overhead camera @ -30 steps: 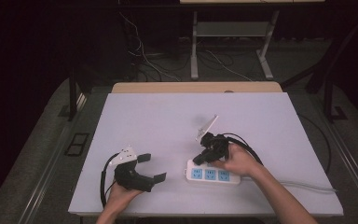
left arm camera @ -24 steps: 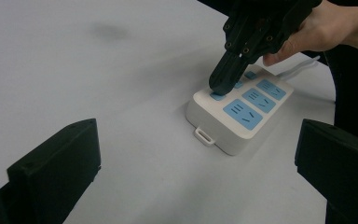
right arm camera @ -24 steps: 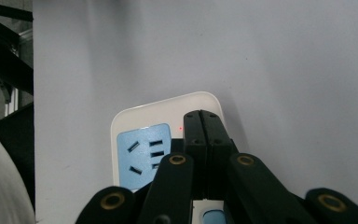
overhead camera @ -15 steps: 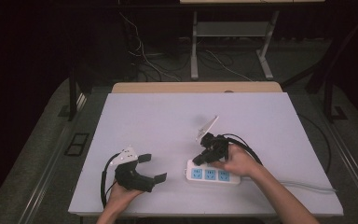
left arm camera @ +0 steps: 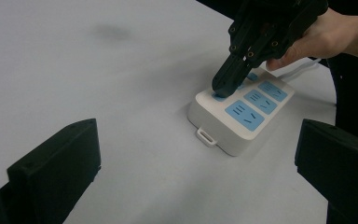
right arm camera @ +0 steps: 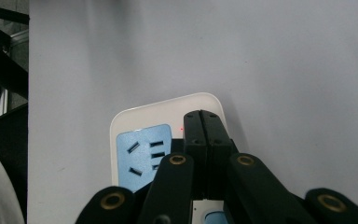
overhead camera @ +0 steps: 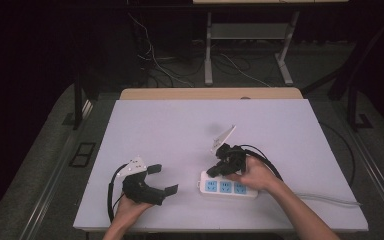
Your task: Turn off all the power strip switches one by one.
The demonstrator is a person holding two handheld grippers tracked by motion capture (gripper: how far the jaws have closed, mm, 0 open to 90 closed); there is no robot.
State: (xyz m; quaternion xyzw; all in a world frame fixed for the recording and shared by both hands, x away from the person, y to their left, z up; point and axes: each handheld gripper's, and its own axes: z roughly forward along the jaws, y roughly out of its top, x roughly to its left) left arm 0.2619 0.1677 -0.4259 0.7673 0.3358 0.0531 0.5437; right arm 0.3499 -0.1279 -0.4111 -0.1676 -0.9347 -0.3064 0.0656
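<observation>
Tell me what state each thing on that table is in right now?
Power strip: lying flat on the table, sockets empty, small red light on near its end.
Right hand-held gripper: jaws shut, tips pressing down on the strip's end.
Left hand-held gripper: jaws open, empty, resting on the table.

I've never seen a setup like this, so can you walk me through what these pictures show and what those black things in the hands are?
A person sits at a white table with a hand-held two-jaw tool in each hand. The high view looks down from above; the other two pictures come from cameras riding on each tool. On the table lies a white power strip with blue sockets. The right tool has its jaws shut together, tip pressed down on the strip's end by a small red light, perhaps its switch. It grips nothing. The left tool rests on the table, jaws open and empty, facing the strip.
</observation>
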